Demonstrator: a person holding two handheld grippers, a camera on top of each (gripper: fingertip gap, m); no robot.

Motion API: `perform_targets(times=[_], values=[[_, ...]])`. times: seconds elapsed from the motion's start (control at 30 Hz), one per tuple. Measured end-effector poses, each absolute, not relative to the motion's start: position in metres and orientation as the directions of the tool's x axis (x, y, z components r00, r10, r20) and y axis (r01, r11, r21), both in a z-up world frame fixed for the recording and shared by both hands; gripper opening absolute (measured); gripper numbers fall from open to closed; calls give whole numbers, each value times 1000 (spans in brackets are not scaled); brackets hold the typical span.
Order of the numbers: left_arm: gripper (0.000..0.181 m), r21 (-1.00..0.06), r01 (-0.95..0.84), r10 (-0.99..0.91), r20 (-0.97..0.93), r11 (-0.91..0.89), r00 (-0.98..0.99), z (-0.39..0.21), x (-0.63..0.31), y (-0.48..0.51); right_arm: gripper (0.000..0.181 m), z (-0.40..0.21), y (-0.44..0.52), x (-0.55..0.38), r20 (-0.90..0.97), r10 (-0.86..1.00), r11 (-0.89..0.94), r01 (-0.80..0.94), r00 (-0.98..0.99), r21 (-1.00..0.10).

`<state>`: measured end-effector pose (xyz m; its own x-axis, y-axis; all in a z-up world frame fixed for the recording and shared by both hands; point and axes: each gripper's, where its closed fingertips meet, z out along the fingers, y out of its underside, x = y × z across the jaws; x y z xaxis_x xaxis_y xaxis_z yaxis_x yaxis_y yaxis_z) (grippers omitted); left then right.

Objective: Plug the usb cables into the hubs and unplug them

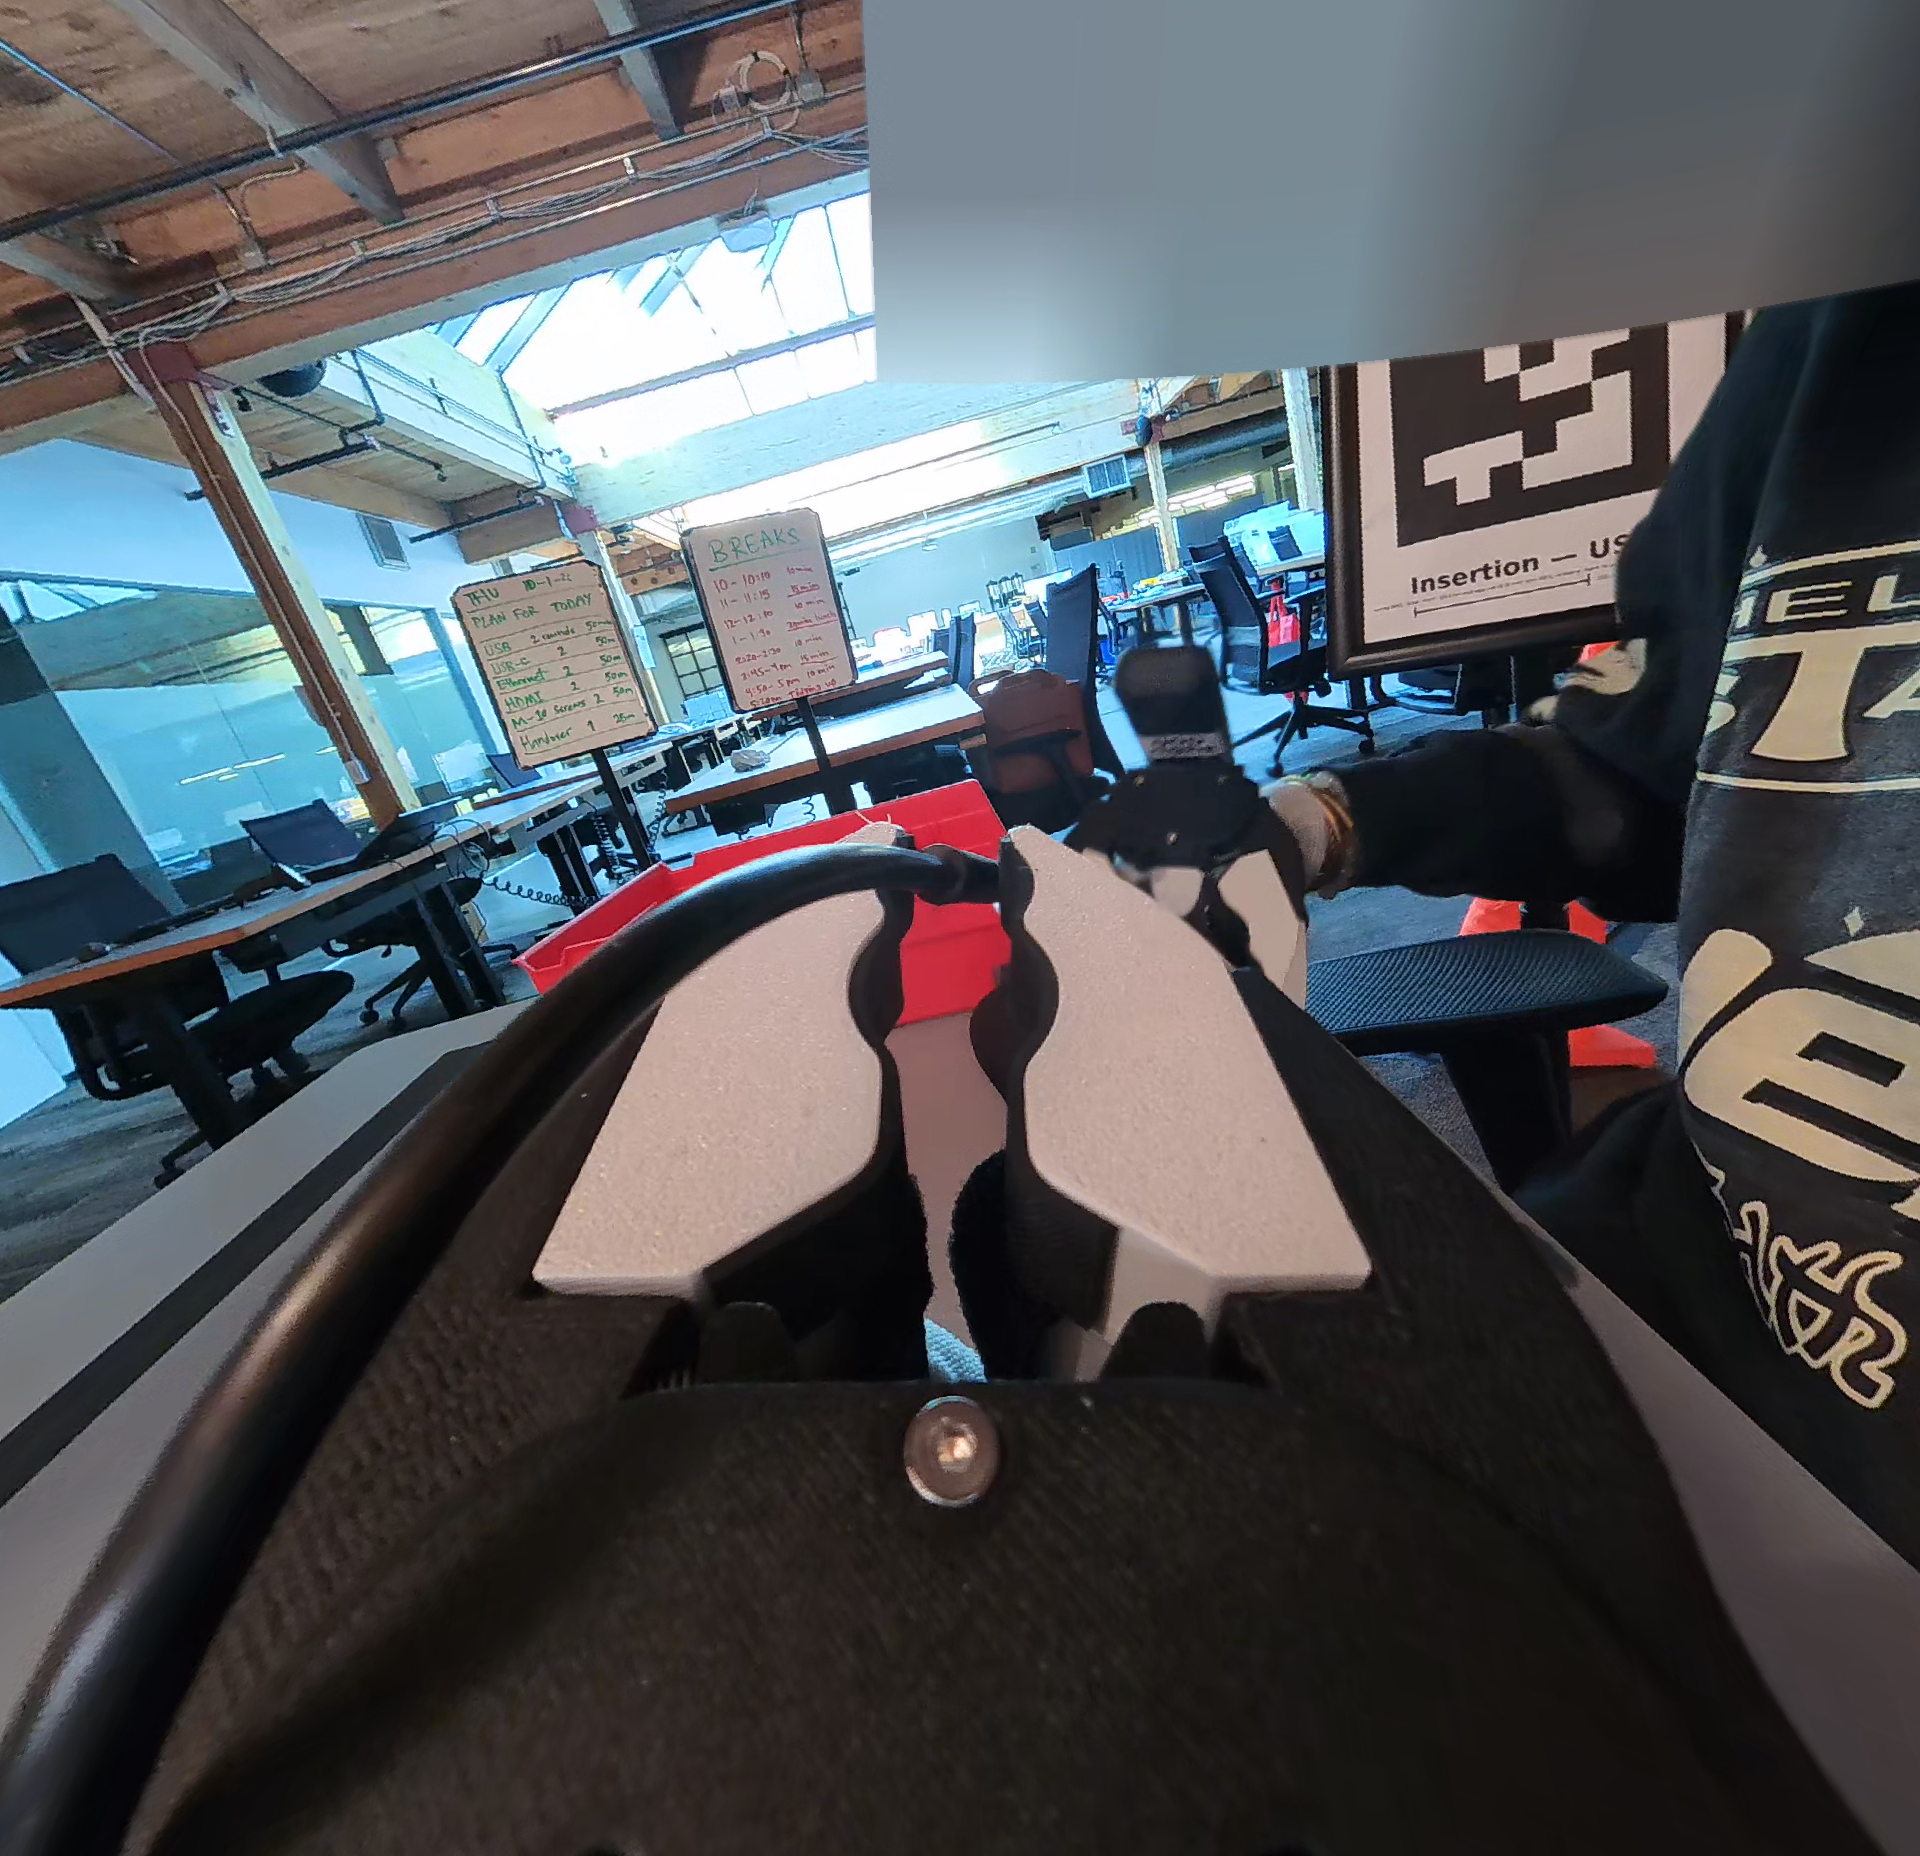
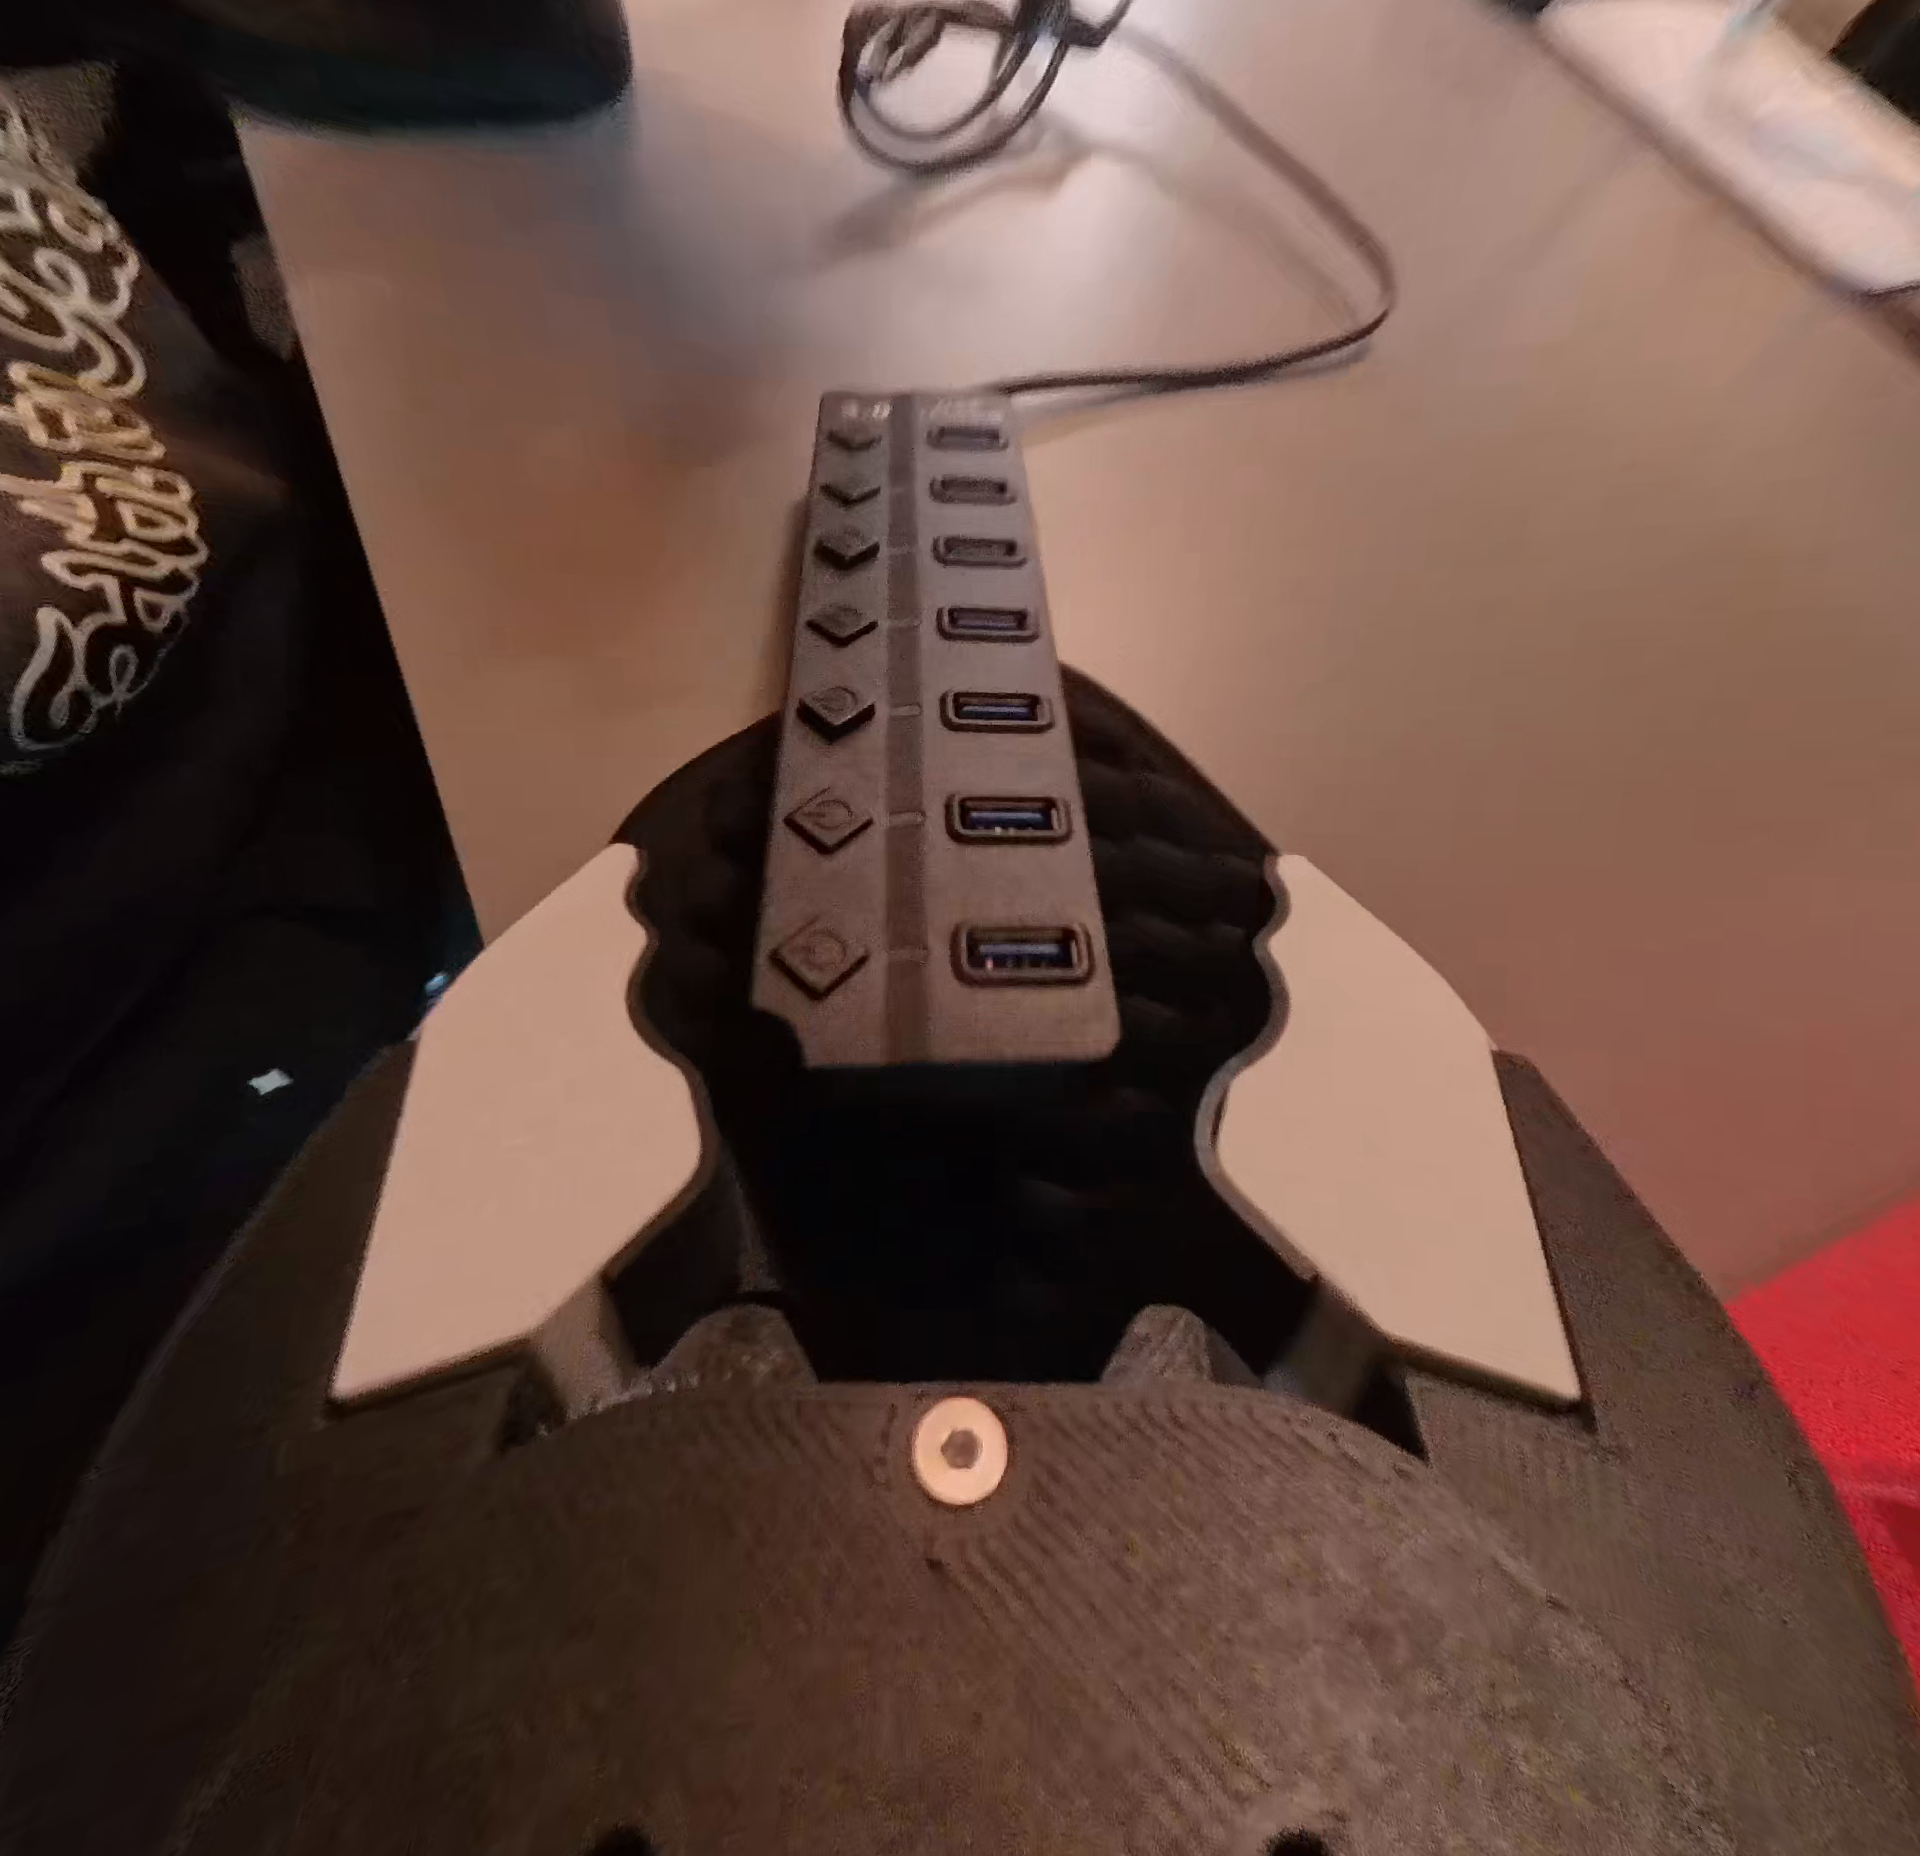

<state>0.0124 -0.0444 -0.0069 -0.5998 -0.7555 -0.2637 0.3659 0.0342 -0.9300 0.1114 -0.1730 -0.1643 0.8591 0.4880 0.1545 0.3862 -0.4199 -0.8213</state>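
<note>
Left wrist view: the left gripper [image 1: 961, 907] is clamped on the plug end of a black usb cable [image 1: 582, 985], raised off the grey tabletop [image 1: 260, 1224] with a red bin [image 1: 935, 819] beyond. The right gripper [image 1: 1242, 907] shows farther off.

Right wrist view: the right gripper [image 2: 951, 861] stands wide open around the near end of a black hub [image 2: 925, 726] lying on the tabletop [image 2: 1455, 663]; contact cannot be told. All visible ports look empty, so plugging and unplugging appear still ahead.

hub [image 2: 930, 757]: matt black plastic, faint ribbing | cable [image 1: 582, 985]: smooth, glossy black sheath | left gripper [image 1: 951, 902]: grainy grey finger plates, rough black body | table [image 2: 1455, 663] under hub: smooth, matt
</note>
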Motion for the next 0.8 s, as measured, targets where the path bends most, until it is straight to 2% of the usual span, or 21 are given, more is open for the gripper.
perform_targets(times=[0.1,0.17,0.27,0.37,0.43,0.53,0.67,0.8], values=[[14,-927,372,-754,-269,35,-599,-5,11,-45,93,-170,-171,107,27,538,-483,335,843,-809],[14,-925,378,-753,-274,37,-598,-4,10,-45,64,-162,-169,111,62,516,-435,324,855,-840],[14,-922,384,-755,-280,40,-593,-2,9,-46,63,-144,-169,112,132,484,-332,321,865,-887],[14,-920,389,-760,-290,53,-581,-1,10,-47,63,-97,-164,108,181,449,-173,283,875,-943],[14,-919,387,-766,-300,73,-568,-1,11,-49,63,-67,-157,103,245,439,-108,321,865,-941],[15,-919,380,-769,-320,108,-554,-2,14,-56,63,-48,-142,89,313,488,-123,419,815,-900],[14,-928,349,-778,-312,128,-545,-9,22,-71,63,-61,-119,69,345,559,-205,528,754,-824],[14,-944,297,-759,-297,143,-579,-24,29,-87,63,-69,-104,53,342,571,-225,544,746,-809]])
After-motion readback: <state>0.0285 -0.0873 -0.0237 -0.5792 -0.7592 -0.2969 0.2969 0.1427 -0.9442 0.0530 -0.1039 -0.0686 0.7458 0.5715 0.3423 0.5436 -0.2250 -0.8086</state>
